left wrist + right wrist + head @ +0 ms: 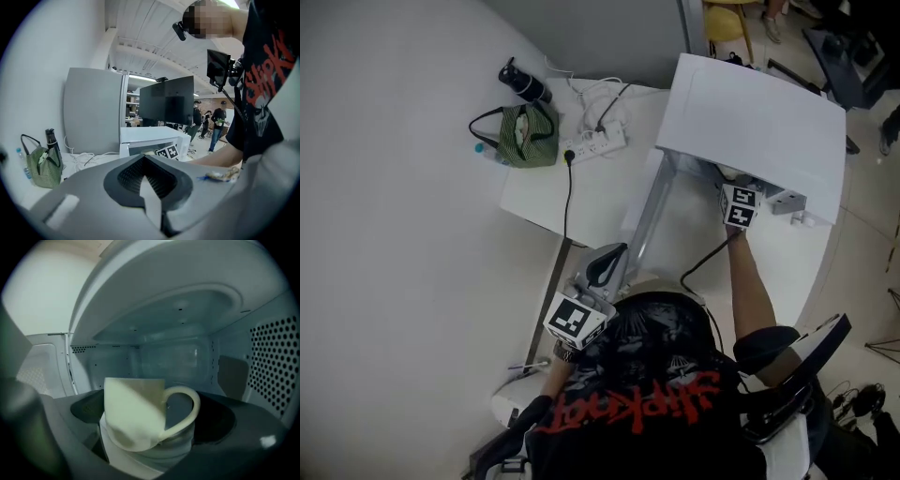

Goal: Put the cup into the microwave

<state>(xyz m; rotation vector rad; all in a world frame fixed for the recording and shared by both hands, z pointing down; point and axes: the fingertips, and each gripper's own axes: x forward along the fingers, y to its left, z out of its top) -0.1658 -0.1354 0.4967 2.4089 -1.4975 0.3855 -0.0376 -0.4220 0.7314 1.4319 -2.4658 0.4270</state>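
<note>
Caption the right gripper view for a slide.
Right gripper holds a tilted white cup, handle to the right, with the inside of the microwave all around it.

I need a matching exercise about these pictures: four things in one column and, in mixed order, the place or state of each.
1. cream ceramic cup
2. green striped fabric bag
3. white power strip
4. left gripper

A. shut, empty
B. on the white table, next to the black bottle
C. between the right gripper's jaws, at the white microwave's opening
D. on the table, with cables plugged in

Pairs: 1-C, 2-B, 3-D, 4-A
</note>
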